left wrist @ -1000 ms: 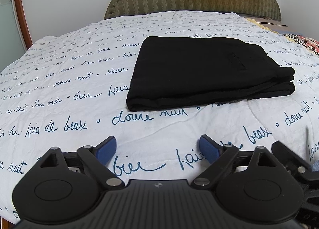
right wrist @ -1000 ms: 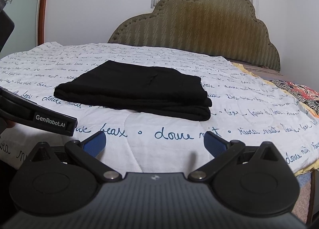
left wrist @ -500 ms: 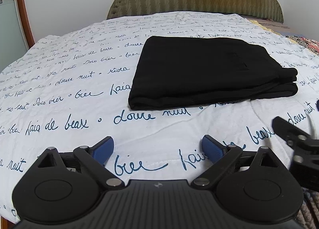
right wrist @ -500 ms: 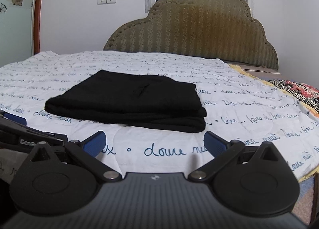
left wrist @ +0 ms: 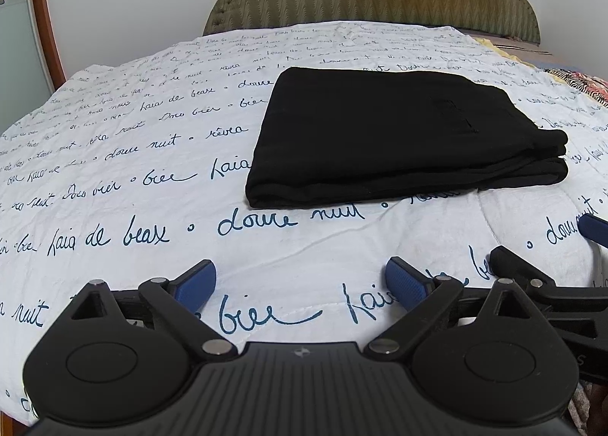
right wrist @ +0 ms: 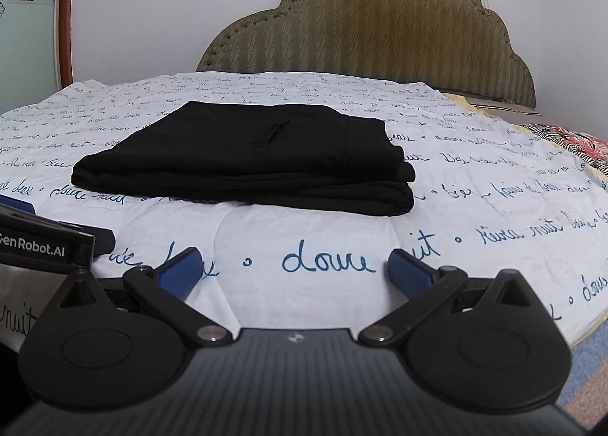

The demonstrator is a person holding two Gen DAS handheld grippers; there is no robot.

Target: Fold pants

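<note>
Black pants [left wrist: 399, 135] lie folded into a flat stacked rectangle in the middle of the bed, also seen in the right wrist view as a low pile [right wrist: 250, 158]. My left gripper [left wrist: 300, 282] hovers open over the sheet well short of the pants' near edge, with nothing between its blue pads. My right gripper [right wrist: 292, 270] is open too, empty, equally short of the pile. The right gripper's tip shows at the right edge of the left wrist view, and the left gripper's body [right wrist: 41, 246] sits at the left of the right wrist view.
The bed is covered by a white sheet [left wrist: 133, 170] with blue handwriting. A padded olive headboard [right wrist: 380, 29] stands behind. A patterned cloth [right wrist: 570, 139] lies at the right edge of the bed, and the bed's front right edge drops to the floor [right wrist: 585, 360].
Both grippers stay open and empty while drifting a little. The right gripper's view has shifted so the pants sit more to the left. The pants have not moved.
</note>
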